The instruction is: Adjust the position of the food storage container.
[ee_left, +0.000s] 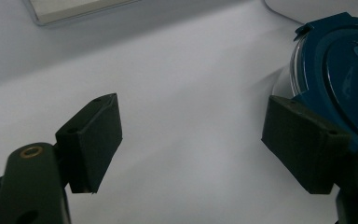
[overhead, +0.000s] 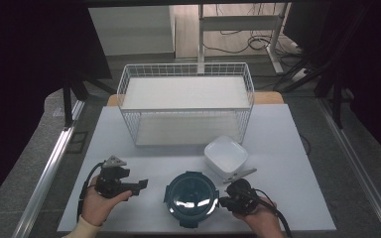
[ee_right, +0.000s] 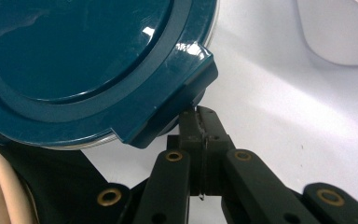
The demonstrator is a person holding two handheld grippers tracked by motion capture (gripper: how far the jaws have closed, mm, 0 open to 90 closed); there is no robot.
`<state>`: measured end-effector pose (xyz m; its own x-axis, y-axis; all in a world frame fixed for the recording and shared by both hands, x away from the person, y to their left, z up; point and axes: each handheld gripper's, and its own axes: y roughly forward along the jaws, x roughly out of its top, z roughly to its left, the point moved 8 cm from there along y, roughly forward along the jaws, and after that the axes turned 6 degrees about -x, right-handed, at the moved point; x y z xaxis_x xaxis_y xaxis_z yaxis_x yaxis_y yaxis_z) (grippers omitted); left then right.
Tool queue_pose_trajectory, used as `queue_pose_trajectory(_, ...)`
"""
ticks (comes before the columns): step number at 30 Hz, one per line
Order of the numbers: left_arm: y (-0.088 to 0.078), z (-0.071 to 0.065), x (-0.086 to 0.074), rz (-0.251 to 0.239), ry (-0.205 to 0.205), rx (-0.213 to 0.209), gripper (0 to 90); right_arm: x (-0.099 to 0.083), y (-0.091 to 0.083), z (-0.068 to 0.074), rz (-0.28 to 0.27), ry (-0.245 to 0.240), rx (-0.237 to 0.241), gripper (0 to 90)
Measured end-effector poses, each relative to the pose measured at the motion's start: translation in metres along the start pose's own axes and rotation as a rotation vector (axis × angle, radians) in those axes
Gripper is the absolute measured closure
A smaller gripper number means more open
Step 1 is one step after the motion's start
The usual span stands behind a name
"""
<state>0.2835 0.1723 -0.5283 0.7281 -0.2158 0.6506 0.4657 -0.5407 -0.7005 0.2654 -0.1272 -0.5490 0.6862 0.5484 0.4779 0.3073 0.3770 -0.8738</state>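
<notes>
Right claw (ee_right: 200, 122) closed — seemingly touching container (ee_right: 88, 65) latch.

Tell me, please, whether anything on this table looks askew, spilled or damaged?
Nothing stands out. The round blue-lidded container sits flat with its lid on, the white bowl is upright, and the wire basket stands square. No spills show.

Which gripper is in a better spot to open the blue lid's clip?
Right. The right gripper sits shut, its tips right at a clip on the blue lid. The left gripper is open, beside the container.
</notes>
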Motion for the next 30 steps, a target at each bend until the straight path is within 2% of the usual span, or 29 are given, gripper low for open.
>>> queue_pose_trajectory(7,0.001,0.0,0.0,0.004,0.002,-0.001,19.9,0.005,0.004,0.003,-0.008,-0.004,0.004,89.3)
queue_pose_trajectory(11,-0.003,0.0,0.001,-0.012,-0.001,0.001,19.9,0.004,0.001,0.0,-0.035,0.006,0.022,89.2)
queue_pose_trajectory(15,-0.009,0.001,0.004,-0.042,-0.016,0.001,19.9,0.007,-0.02,-0.019,-0.135,0.047,0.001,89.1)
queue_pose_trajectory(18,-0.01,0.0,0.005,-0.05,-0.017,-0.003,19.8,0.007,-0.035,-0.033,-0.186,0.09,0.013,88.3)
queue_pose_trajectory(21,-0.01,-0.003,0.005,-0.051,-0.013,-0.013,19.6,0.006,-0.044,-0.045,-0.222,0.11,0.018,76.9)
queue_pose_trajectory(24,-0.011,-0.005,0.007,-0.069,-0.012,-0.015,18.9,0.007,-0.049,-0.053,-0.276,0.122,0.013,44.0)
queue_pose_trajectory(27,-0.014,-0.006,0.009,-0.096,-0.023,-0.011,18.0,0.009,-0.051,-0.058,-0.309,0.141,0.013,31.6)
queue_pose_trajectory(30,-0.016,-0.007,0.01,-0.107,-0.03,-0.021,17.3,0.01,-0.05,-0.06,-0.322,0.144,0.023,25.4)
